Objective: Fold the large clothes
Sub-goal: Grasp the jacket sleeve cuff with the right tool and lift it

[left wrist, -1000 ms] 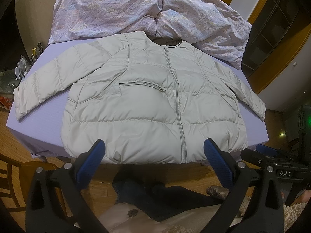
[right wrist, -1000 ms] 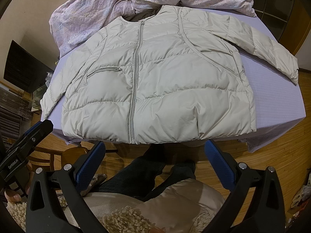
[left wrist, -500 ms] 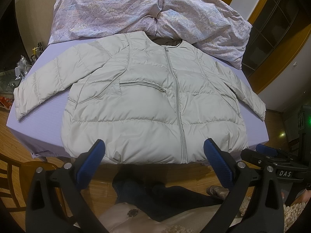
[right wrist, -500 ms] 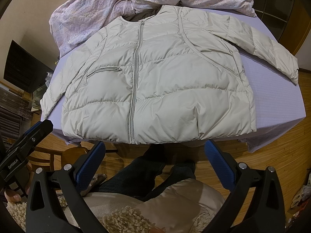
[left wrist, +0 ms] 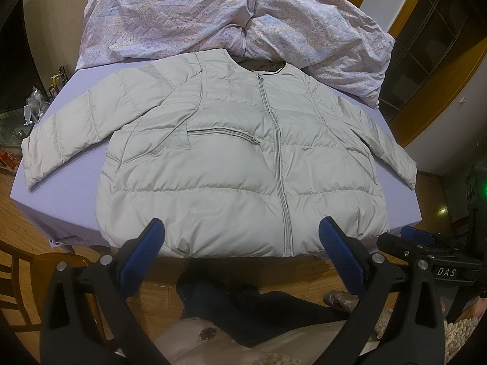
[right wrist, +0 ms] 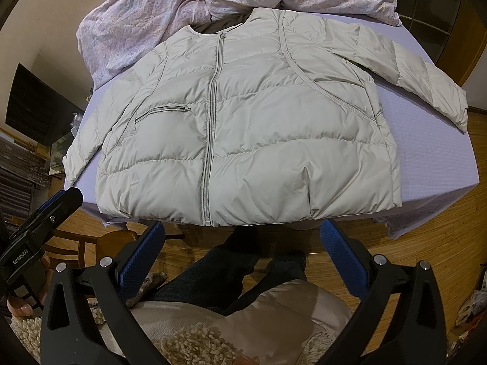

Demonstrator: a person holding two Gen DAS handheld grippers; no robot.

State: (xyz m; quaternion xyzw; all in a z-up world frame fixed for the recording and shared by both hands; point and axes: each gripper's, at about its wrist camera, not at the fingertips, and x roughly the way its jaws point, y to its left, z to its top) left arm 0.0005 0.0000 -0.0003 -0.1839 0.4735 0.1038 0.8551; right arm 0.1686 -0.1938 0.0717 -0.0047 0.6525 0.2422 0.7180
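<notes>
A pale grey puffer jacket (left wrist: 231,158) (right wrist: 252,127) lies flat and zipped on a lilac-covered table (left wrist: 67,182) (right wrist: 432,158), front up, both sleeves spread outward, hem at the near edge. My left gripper (left wrist: 242,231) is open, held just short of the hem's middle with nothing between its blue pads. My right gripper (right wrist: 242,232) is also open and empty, hovering in front of the hem. Each gripper shows at the side of the other's view: right gripper (left wrist: 426,240), left gripper (right wrist: 57,206).
A crumpled floral quilt (left wrist: 231,15) (right wrist: 158,9) is heaped at the table's far side behind the collar. A person's dark-trousered legs (left wrist: 243,304) and pale coat sit below the table edge. A wooden chair (left wrist: 27,276) stands at left on the wood floor.
</notes>
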